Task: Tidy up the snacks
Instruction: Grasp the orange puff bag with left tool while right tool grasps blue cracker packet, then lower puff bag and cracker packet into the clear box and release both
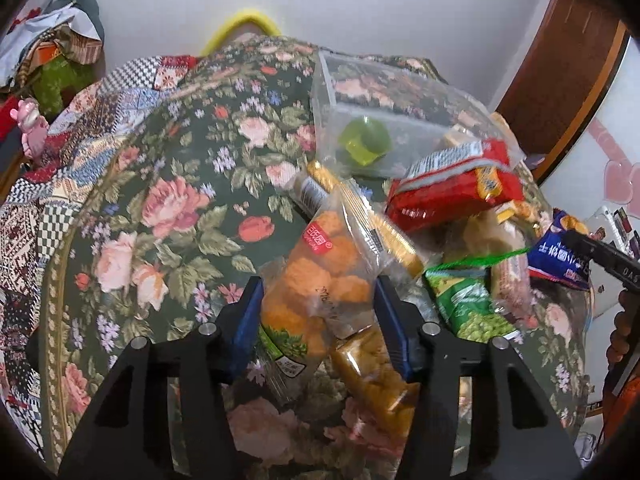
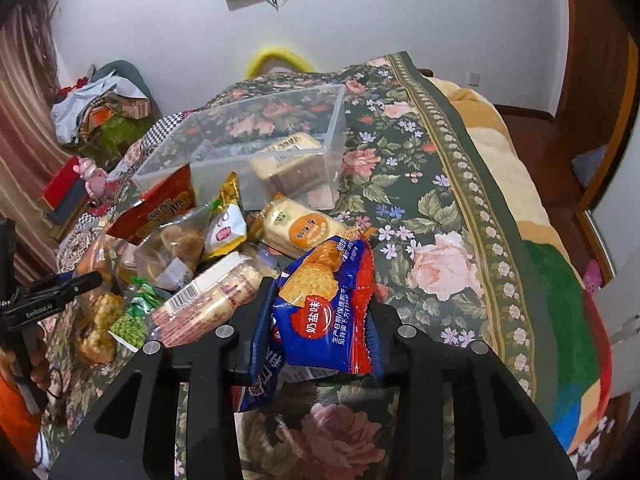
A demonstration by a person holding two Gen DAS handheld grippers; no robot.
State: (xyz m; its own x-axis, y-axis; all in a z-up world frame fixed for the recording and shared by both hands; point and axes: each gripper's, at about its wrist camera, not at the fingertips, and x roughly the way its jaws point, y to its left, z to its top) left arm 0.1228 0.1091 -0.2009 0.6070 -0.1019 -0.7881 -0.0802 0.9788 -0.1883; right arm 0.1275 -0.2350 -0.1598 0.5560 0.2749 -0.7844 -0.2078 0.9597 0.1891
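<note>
Left gripper (image 1: pixel 318 300) jaws around orange snack bag (image 1: pixel 320 276); right gripper (image 2: pixel 320 300) jaws clamping blue cracker packet (image 2: pixel 320 312), both lifted.

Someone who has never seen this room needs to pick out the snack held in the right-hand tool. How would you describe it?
Start at the clear plastic box on the flowered bedspread, then come toward the camera past the heap of snacks. The blue cracker packet sits between the right gripper jaws. It alone is blue with red crimped ends and pictures round golden crackers.
</note>
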